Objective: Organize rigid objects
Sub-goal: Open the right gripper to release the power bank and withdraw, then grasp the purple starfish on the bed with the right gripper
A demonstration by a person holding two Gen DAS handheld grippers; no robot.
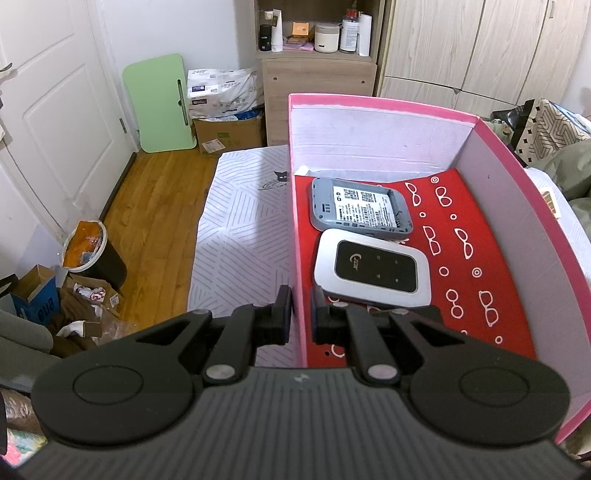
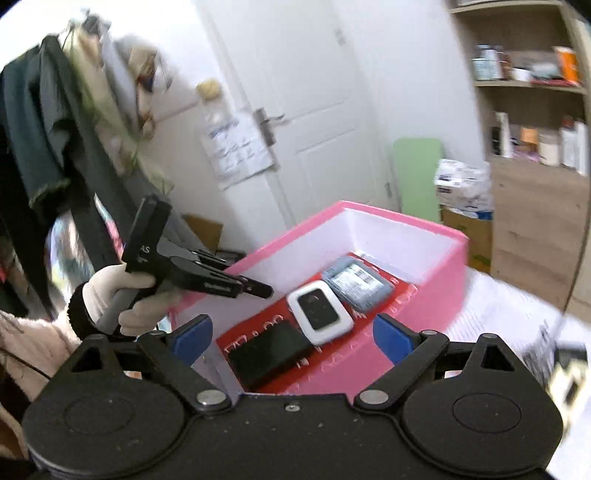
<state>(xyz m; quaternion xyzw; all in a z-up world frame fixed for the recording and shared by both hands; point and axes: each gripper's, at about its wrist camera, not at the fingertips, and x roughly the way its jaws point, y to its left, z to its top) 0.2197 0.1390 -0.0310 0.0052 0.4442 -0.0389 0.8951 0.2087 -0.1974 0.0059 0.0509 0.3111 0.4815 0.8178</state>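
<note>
A pink box (image 1: 369, 99) with a red glasses-print lining stands on the bed. Inside lie a grey device (image 1: 360, 208) with its label side up and a white pocket router (image 1: 373, 269) with a black face. The right wrist view shows the same grey device (image 2: 356, 282) and white router (image 2: 319, 312), plus a flat black object (image 2: 269, 356) nearer the camera. My left gripper (image 1: 301, 295) is shut on the box's left wall, one finger on each side. It also appears as the left gripper (image 2: 258, 290), held by a gloved hand (image 2: 110, 291). My right gripper (image 2: 291, 338) hangs open before the box, holding nothing.
The box rests on a striped bed sheet (image 1: 240, 229). A wooden floor with a bin (image 1: 88, 247) and cardboard clutter lies left. A green board (image 1: 159, 103), a shelf unit (image 1: 317, 33) and a wardrobe (image 1: 480, 48) stand behind. Clothes (image 2: 48, 122) hang at left by a white door (image 2: 295, 110).
</note>
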